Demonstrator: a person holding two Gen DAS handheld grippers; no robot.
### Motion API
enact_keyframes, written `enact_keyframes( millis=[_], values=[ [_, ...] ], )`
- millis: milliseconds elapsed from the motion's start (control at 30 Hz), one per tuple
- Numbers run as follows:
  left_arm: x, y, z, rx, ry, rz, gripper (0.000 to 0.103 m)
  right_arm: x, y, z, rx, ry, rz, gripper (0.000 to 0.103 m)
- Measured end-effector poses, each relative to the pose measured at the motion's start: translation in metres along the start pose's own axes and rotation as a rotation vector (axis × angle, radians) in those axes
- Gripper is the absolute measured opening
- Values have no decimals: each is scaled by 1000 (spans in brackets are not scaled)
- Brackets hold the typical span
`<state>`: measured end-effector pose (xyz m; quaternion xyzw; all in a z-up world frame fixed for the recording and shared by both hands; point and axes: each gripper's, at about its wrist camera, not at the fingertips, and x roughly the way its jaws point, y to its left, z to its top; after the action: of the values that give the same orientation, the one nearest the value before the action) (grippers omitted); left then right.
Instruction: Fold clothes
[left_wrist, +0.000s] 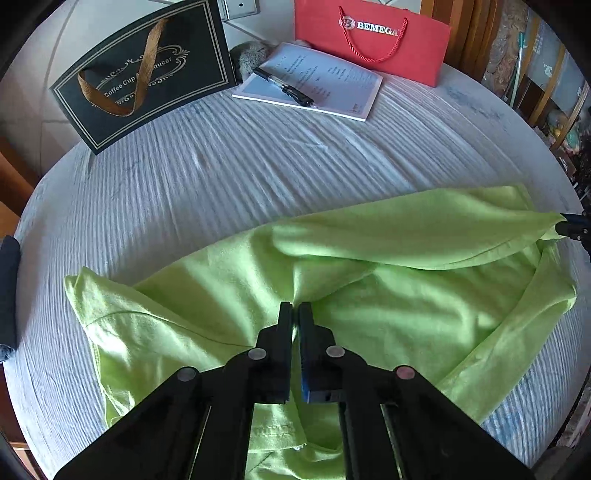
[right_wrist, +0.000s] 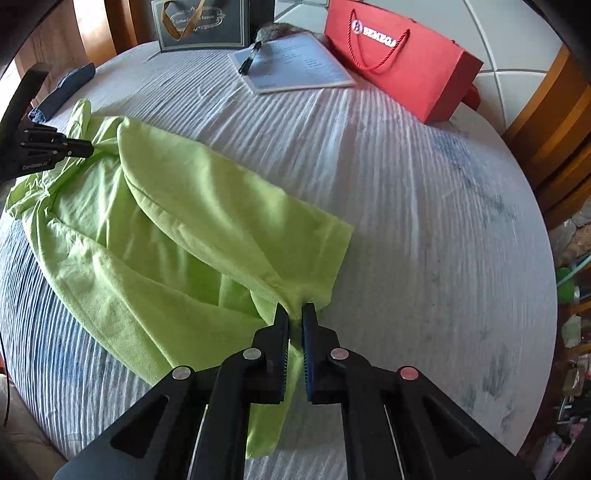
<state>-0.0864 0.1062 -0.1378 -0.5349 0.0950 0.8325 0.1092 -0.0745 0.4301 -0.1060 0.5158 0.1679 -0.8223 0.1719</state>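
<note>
- A round table under a ribbed white tablecloth (left_wrist: 229, 173) fills both views; wooden furniture and pale floor tiles show past its rim.
- A lime-green T-shirt (left_wrist: 388, 295) lies crumpled on the near part of the tablecloth, one broad flap lifted and folded over the rest.
- The left gripper (left_wrist: 294, 314) has its jaws nearly together, pinching a ridge of the T-shirt's fabric.
- The right gripper (right_wrist: 295, 314) is clamped on a bunched corner of the T-shirt at the garment's opposite end.
- Beyond the T-shirt, at the table's far edge, stand a black gift bag (left_wrist: 144, 74) with a gold ribbon handle and a red BEMEGA bag (left_wrist: 373, 44).
- Between those bags, farther off than the T-shirt, a printed booklet (left_wrist: 317, 81) carries a black pen (left_wrist: 288, 88).
</note>
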Motion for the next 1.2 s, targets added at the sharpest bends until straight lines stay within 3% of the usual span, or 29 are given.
enact_keyframes(
  millis=[133, 200, 300, 367, 467, 600, 867, 1000, 1200],
  values=[
    [-18, 2, -19, 0, 6, -54, 2, -15, -16, -8, 3, -15, -29, 7],
    [-15, -8, -32, 23, 64, -94, 5, -5, -18, -20, -8, 69, -21, 22],
    [-16, -10, -49, 6, 101, -129, 7, 7, -21, -37, 2, 160, -2, 30],
    [-24, 7, -51, -71, 69, -134, 7, 1, -29, -39, 63, 137, 28, 30],
    [-39, 39, -53, -172, 29, -92, 17, -9, -39, -32, 155, 78, 70, 30],
    [-39, 63, -68, -215, 59, -52, 29, -11, -35, -19, 199, 36, 122, 31],
    [-39, 112, -87, -398, 37, -1, 31, 3, -37, -13, 319, 47, 157, 35],
    [-35, 139, -85, -513, 21, -47, 44, 4, -43, -12, 375, 41, 176, 39],
    [-13, 130, -81, -514, 64, -119, 42, 20, -45, -7, 461, 54, 238, 43]
  ],
)
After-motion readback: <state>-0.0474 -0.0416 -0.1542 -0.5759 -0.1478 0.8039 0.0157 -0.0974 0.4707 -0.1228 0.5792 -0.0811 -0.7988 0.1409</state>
